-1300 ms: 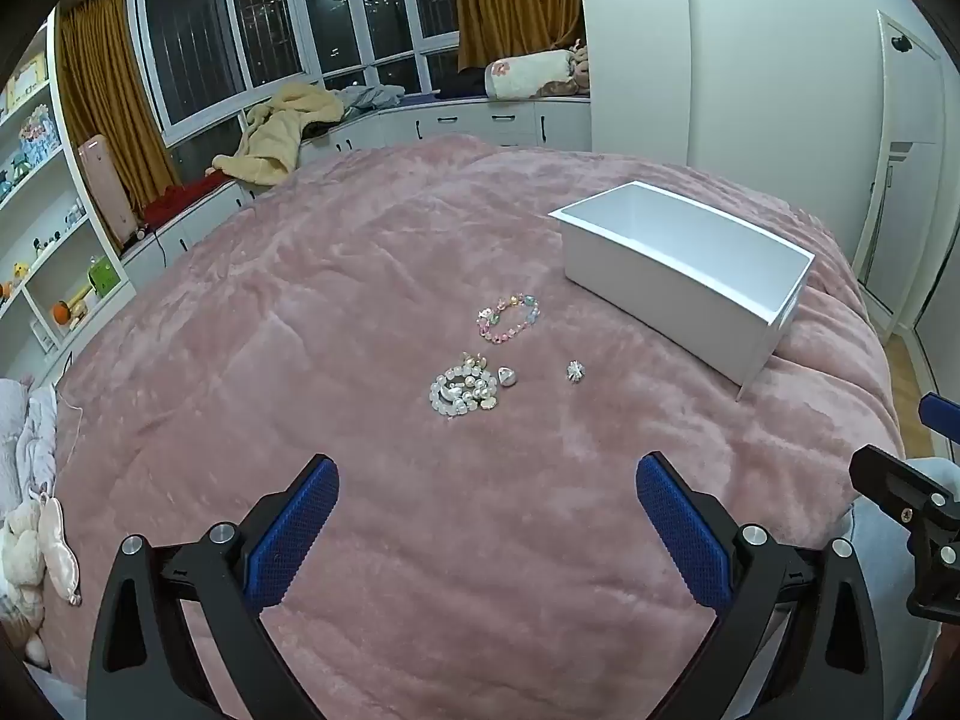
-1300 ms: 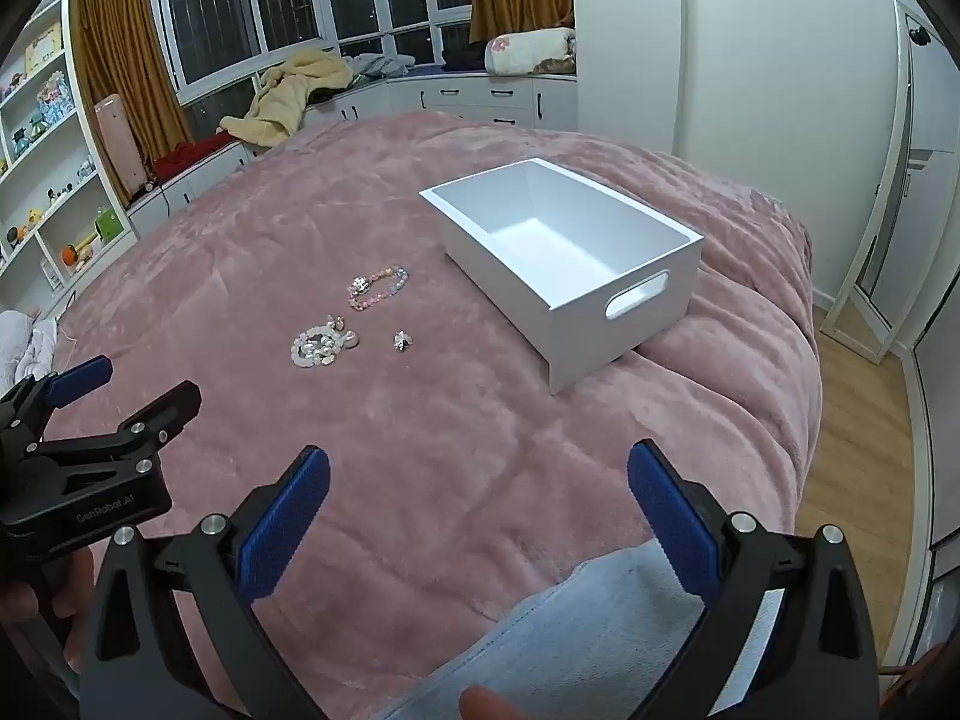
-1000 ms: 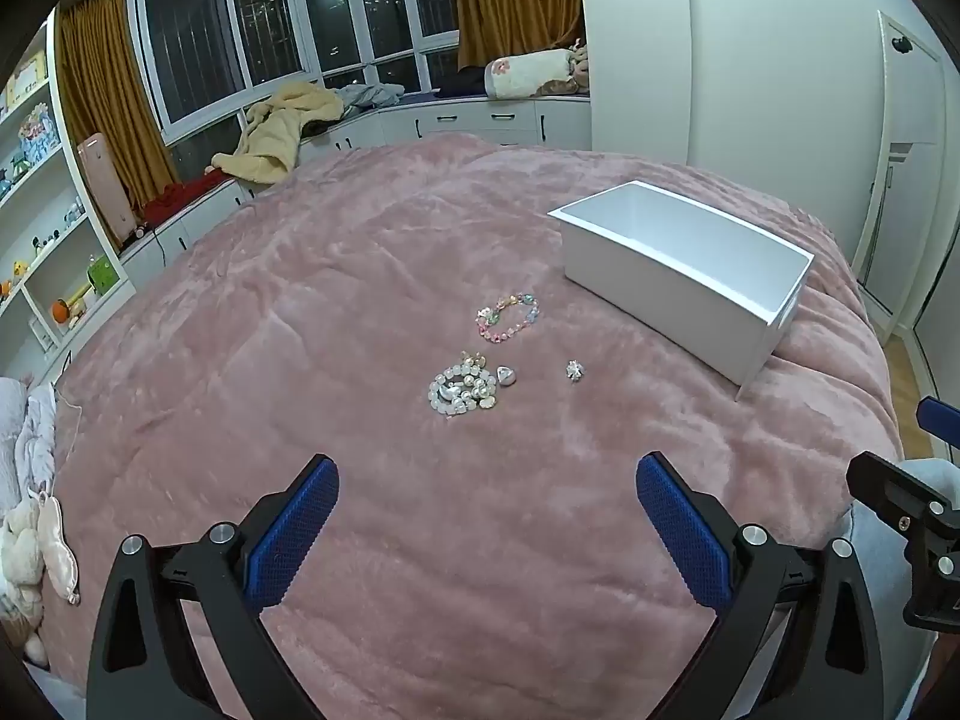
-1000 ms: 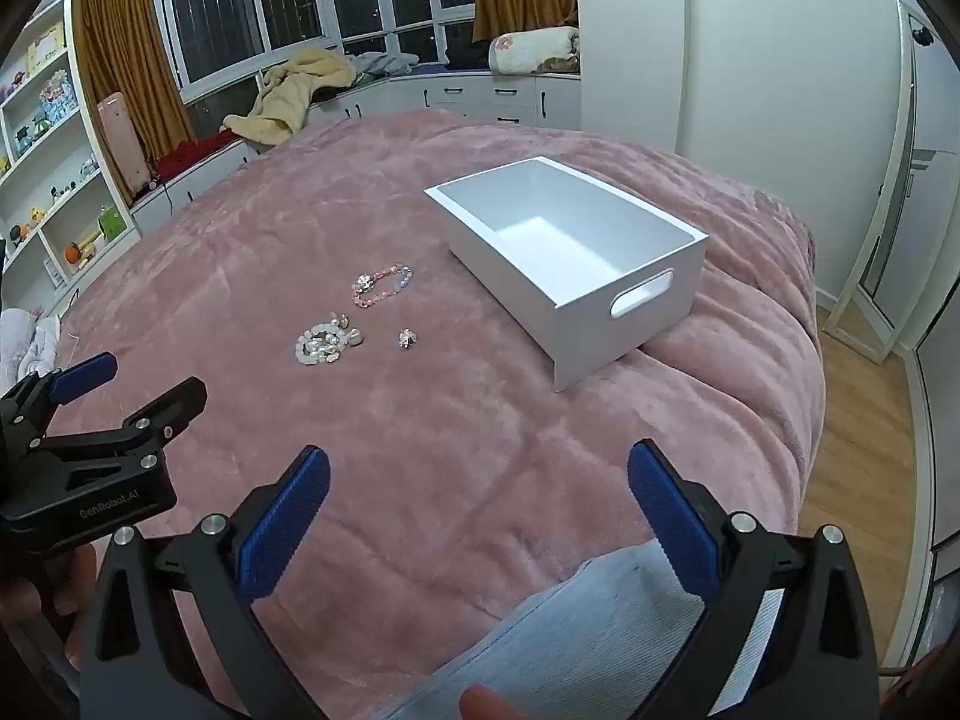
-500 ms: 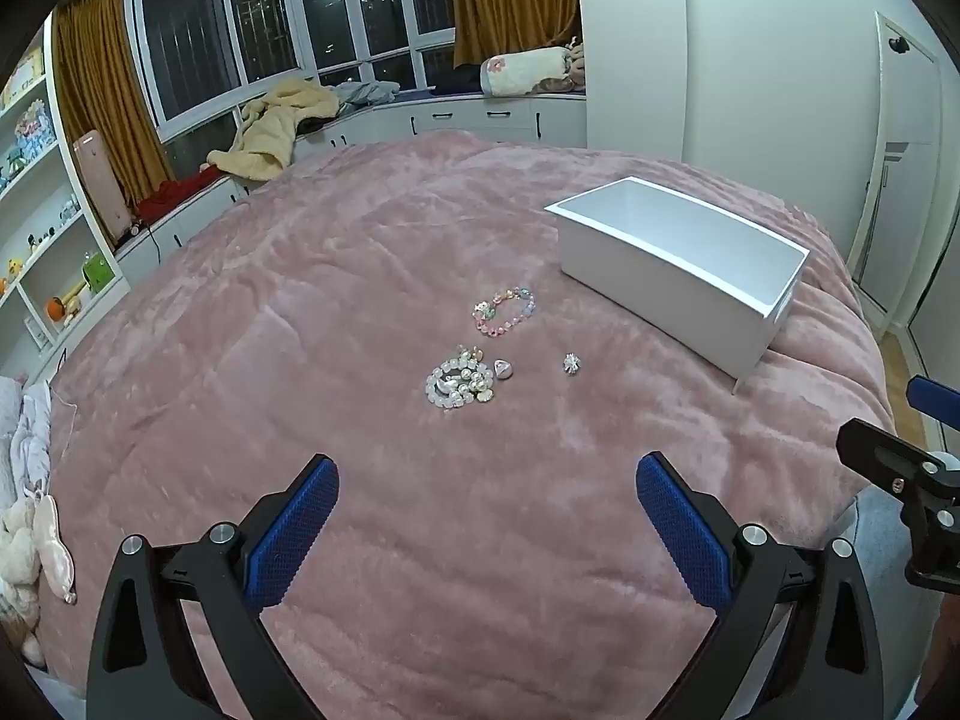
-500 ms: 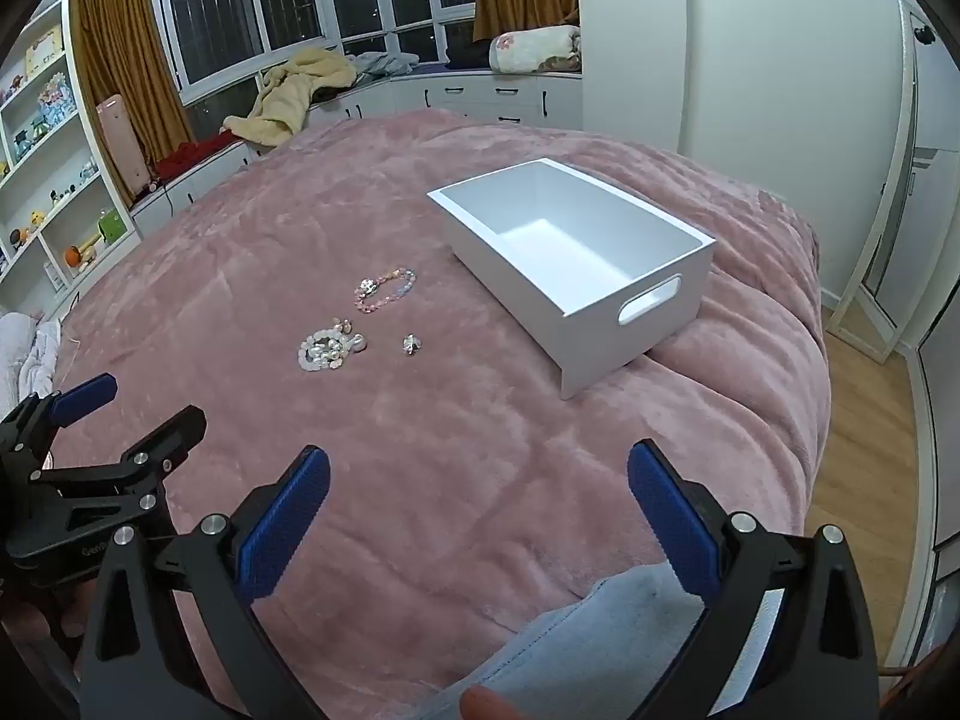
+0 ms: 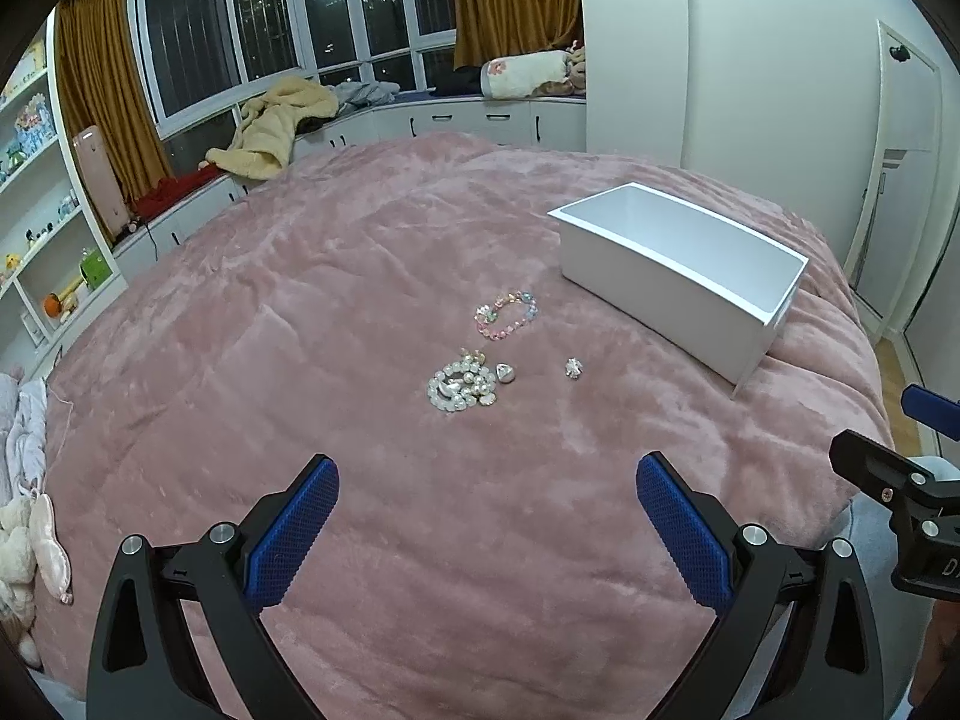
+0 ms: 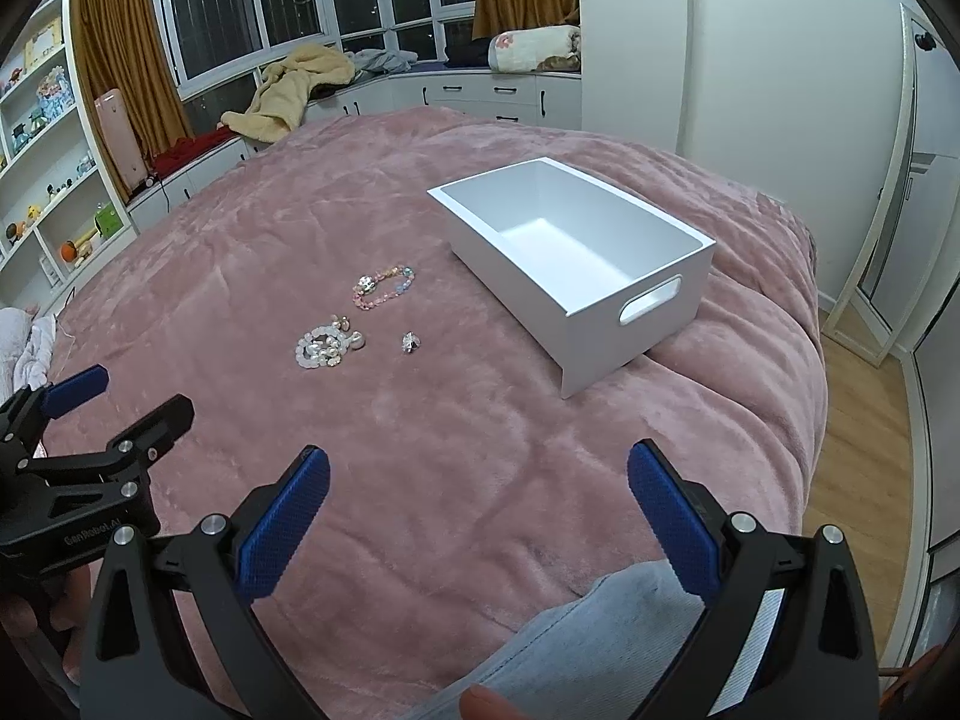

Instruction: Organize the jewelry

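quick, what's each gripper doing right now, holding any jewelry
Left gripper: open, holding nothing.
Right gripper: open, holding nothing.

- Left wrist cam: low over near bed (image 7: 300,312) edge, facing windows, jewelry dead ahead, well off.
- Right wrist cam: same heading, sits further right.
- Shared: jewelry, white box (image 8: 606,306).

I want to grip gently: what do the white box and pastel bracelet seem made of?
White box: looks like rigid painted wood or plastic, matte, with flat walls and a cut handle slot. Pastel bracelet: glossy translucent beads, perhaps glass or plastic.
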`<state>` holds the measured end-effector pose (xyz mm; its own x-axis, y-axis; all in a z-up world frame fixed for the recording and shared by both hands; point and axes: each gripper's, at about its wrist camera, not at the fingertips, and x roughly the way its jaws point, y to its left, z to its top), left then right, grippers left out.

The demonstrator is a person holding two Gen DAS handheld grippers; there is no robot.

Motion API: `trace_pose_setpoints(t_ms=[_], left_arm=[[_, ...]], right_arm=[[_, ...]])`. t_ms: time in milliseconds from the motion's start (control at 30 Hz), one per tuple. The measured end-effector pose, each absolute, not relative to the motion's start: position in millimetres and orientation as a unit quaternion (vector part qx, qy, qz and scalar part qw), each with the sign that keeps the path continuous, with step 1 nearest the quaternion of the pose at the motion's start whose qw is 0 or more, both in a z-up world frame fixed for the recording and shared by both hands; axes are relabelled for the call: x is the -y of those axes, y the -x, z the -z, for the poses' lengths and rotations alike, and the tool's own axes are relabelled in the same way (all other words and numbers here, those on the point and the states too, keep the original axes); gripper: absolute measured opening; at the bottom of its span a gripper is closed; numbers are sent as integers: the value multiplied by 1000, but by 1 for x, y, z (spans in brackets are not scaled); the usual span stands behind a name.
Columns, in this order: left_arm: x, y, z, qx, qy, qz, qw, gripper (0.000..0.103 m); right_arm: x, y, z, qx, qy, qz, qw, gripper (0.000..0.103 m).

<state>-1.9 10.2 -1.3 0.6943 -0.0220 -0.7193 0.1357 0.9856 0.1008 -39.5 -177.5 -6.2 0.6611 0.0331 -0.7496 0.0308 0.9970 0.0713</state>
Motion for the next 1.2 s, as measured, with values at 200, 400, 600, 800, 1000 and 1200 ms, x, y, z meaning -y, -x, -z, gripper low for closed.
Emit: trace_pose_setpoints(t_ms=[200, 400, 600, 800, 1000, 1200], left_arm=[[-11, 2, 1, -388, -76, 40, 918, 101], [-10, 2, 2, -388, -83, 42, 917, 101], [-7, 5, 3, -387, -89, 43, 917, 101], [-6, 5, 5, -387, -91, 42, 917, 101], [-5, 5, 6, -388, -90, 43, 916, 101], [-4, 5, 7, -388, -91, 44, 916, 101]], right_arm=[[179, 41, 5, -410, -42, -2, 911, 98], [181, 43, 5, -411, -46, -3, 911, 98], [182, 43, 5, -410, -45, 1, 911, 98], [183, 44, 5, -410, -45, 1, 911, 98], [183, 44, 5, -410, -45, 2, 911, 98], [183, 45, 6, -410, -47, 1, 911, 98]])
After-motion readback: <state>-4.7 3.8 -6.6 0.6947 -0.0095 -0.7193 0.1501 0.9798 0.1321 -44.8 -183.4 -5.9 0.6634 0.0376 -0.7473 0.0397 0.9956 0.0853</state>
